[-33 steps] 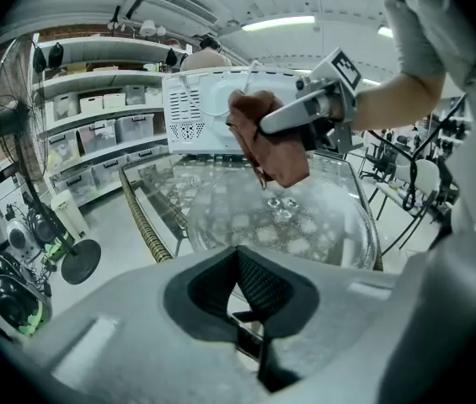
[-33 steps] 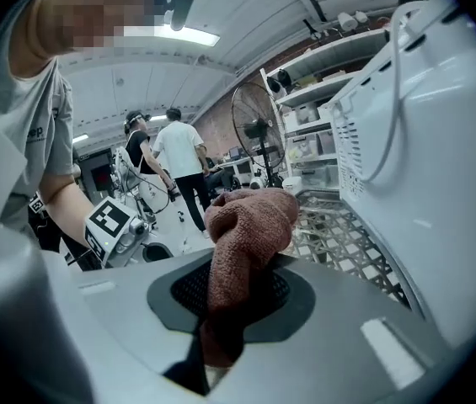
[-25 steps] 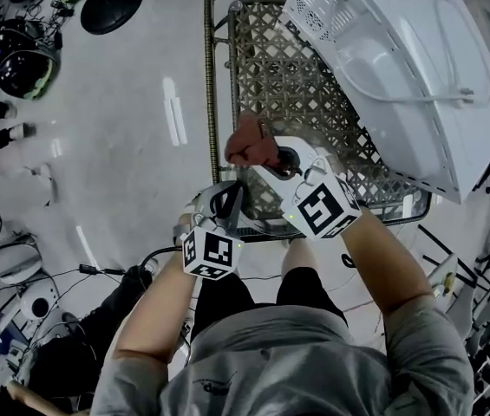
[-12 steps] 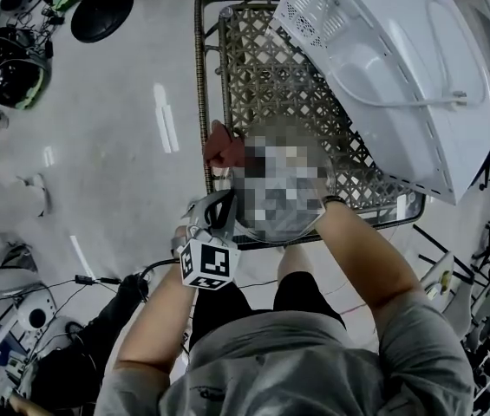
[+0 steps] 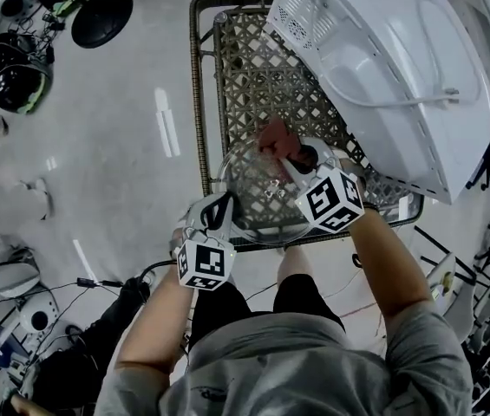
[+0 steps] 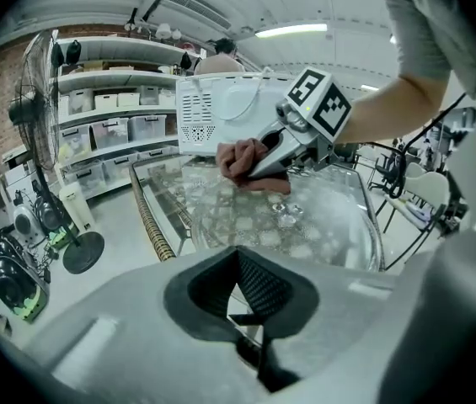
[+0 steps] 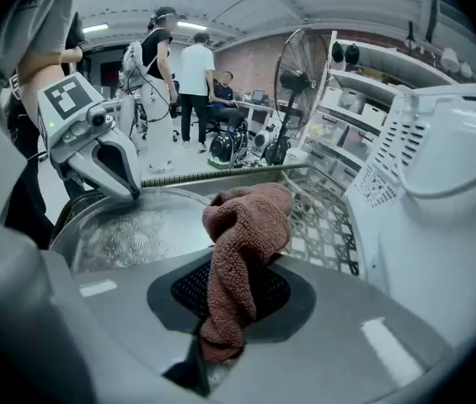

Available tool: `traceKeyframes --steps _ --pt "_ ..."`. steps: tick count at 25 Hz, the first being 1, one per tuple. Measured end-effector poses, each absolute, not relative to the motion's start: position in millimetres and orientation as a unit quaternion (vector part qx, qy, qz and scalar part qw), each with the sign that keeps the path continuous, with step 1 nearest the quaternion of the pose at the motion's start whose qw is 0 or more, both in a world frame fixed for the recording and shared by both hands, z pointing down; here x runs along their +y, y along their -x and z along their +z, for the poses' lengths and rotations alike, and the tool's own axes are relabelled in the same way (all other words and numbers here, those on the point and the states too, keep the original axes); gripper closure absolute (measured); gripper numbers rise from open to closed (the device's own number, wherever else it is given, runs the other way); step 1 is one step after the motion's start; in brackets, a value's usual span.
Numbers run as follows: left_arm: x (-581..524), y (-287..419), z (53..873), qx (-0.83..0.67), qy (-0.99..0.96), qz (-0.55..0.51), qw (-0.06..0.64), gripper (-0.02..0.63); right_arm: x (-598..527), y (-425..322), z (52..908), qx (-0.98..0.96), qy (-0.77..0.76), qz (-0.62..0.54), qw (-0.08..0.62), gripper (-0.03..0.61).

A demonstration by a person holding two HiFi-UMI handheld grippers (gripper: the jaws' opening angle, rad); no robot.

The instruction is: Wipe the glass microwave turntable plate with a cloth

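Seen from above, a person stands at the near end of a lattice-topped table (image 5: 253, 68), holding a gripper in each hand. A white microwave (image 5: 383, 59) sits on the table's far right. The left gripper (image 5: 218, 208) has its jaws closed on the near rim of the glass turntable plate (image 5: 249, 189) and holds that clear round disc over the near end of the table. It is not clear whether the plate's far side rests on the lattice. The right gripper (image 5: 290, 159) reaches in over the plate from the right. Its jaws are clamped on a bunched reddish-brown cloth (image 5: 272, 137), which hangs forward from the tips and meets the plate's upper face on the side away from the person. In the right gripper view, the cloth (image 7: 238, 268) fills the gap between the jaws, and the textured glass (image 7: 128, 230) spreads out beyond it. The wiping step appears to be under way, with the cloth working the far part of the disc. The next move probably calls for sweeping the cloth across the remaining glass under light pressure. Meanwhile the left grip must hold the rim steady, since smooth glass could slip or tilt.
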State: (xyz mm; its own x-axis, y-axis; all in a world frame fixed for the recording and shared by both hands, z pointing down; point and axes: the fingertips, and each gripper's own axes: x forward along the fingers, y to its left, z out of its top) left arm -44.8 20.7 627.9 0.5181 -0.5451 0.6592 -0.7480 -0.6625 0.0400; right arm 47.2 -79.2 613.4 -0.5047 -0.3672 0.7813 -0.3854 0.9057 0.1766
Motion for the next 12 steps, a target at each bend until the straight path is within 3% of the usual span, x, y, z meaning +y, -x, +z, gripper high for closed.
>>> traceKeyframes --steps 6,12 --pt "20.7 44.8 628.3 -0.374 -0.856 0.314 0.166 0.615 -81.9 -83.8 610.8 -0.845 -0.25 0.013 0.473 0.506" --pt "20.4 43.7 627.9 -0.369 -0.858 0.314 0.17 0.615 -78.8 -68.7 602.6 -0.857 -0.233 0.012 0.461 0.508"
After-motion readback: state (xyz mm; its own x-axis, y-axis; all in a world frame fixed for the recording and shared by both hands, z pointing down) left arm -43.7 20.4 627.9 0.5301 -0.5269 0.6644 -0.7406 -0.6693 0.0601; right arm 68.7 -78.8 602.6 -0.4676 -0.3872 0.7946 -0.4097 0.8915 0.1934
